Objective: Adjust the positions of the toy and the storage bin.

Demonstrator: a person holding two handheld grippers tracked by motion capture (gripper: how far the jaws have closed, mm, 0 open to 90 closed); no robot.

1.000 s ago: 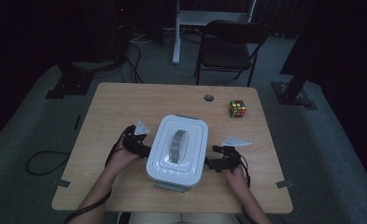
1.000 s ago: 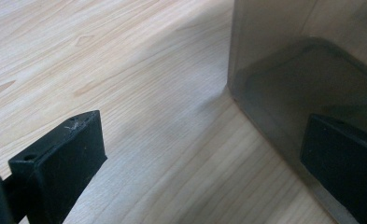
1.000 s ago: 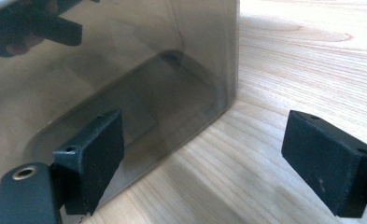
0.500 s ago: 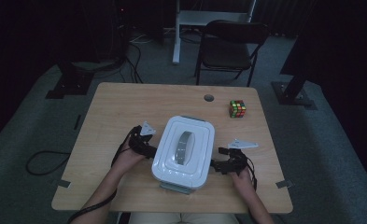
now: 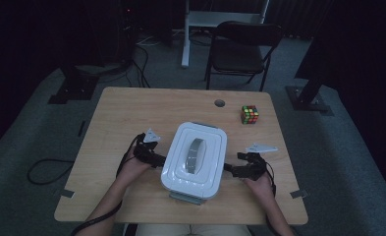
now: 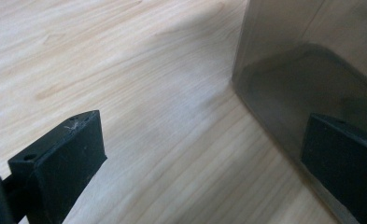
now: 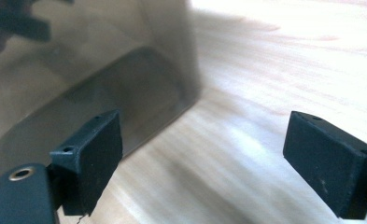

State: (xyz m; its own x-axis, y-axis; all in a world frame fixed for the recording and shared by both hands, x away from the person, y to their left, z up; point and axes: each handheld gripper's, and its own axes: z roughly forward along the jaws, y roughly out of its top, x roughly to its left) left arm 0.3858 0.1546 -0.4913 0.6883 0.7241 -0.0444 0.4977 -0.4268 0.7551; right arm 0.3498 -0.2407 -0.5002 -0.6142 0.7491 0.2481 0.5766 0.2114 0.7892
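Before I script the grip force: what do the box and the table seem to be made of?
Box: likely plastic. White glossy lid with moulded steps from above; the wall in the left gripper view looks smoky and translucent, so possibly clear plastic. Table: pale wood-grain top, smooth with a slight sheen, probably laminate rather than solid wood.

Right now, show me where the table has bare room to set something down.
Bare wood on the table runs behind the white box, from the left edge to the cable hole. Tighter beyond the Rubik's cube. Crowded beside the box: left claw and right claw flank it.
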